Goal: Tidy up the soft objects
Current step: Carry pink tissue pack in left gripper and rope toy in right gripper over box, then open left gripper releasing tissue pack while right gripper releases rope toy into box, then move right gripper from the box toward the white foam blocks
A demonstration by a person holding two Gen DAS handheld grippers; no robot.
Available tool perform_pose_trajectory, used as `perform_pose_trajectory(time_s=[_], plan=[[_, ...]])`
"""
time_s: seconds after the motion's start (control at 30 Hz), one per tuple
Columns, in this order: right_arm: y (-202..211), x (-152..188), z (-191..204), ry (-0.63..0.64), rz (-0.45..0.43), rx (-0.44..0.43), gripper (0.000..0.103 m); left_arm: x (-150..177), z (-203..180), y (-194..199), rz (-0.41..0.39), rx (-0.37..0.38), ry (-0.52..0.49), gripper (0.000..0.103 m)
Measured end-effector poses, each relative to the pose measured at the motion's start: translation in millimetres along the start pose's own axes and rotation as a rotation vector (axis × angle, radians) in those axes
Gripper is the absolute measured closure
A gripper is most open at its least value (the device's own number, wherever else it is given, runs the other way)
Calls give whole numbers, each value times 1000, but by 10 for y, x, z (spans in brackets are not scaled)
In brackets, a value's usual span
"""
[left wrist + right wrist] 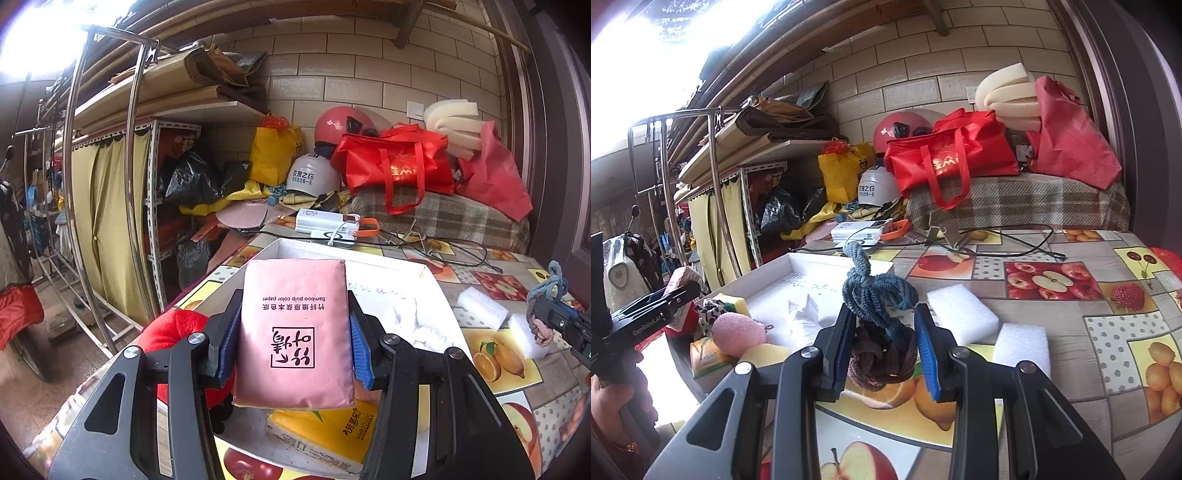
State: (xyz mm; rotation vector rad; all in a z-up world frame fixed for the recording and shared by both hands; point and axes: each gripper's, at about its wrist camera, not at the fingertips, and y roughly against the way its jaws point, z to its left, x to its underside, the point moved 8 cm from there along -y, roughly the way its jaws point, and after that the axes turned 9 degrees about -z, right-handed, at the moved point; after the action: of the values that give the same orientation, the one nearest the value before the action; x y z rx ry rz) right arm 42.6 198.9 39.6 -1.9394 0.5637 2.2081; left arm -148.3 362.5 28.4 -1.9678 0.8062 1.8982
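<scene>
My left gripper [293, 328] points slightly downward, its fingers [227, 336] clamped on the sides of a pink tissue pack [293, 332], held above the near end of the white box [436, 280]. My right gripper [882, 332] tilts the same way, fingers [927, 343] pressed together on a knotted blue and brown rope bundle [877, 295] just above the desk [1052, 306]. Two white foam blocks [960, 310] lie beside the box on the fruit-patterned cloth. Behind stand red bags [945, 155], helmets [314, 177] and a curtained metal shelf [122, 206].

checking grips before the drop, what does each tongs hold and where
Left tongs: pink tissue pack, by its long sides. Right tongs: knotted blue-brown hair ties, lower end.
</scene>
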Motion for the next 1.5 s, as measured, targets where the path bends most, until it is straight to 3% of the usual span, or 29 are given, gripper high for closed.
perform_pose_trajectory(time_s=[0.23,0.47,0.57,0.63,0.67,0.7,0.73,0.87,1.2,1.5], plan=[[-294,30,390,15,36,-75,70,1,-8,-211,28,5,-4,52],[-690,65,812,66,84,-154,70,50,95,-391,95,21,71,52],[-831,147,924,94,151,-185,68,92,140,-460,137,20,104,52],[-877,216,980,115,195,-201,48,86,149,-459,134,18,116,43],[-862,220,992,124,192,-198,20,78,130,-447,127,21,109,36],[-826,208,1000,133,176,-194,1,67,101,-428,117,22,95,16],[-792,196,1011,141,160,-193,0,50,88,-408,103,20,88,0],[-774,186,1054,169,147,-184,0,28,52,-367,77,11,58,0],[-775,131,1023,160,120,-169,0,34,144,-387,83,-2,96,0],[-671,55,920,159,55,-101,0,-2,206,-314,43,-50,103,0]])
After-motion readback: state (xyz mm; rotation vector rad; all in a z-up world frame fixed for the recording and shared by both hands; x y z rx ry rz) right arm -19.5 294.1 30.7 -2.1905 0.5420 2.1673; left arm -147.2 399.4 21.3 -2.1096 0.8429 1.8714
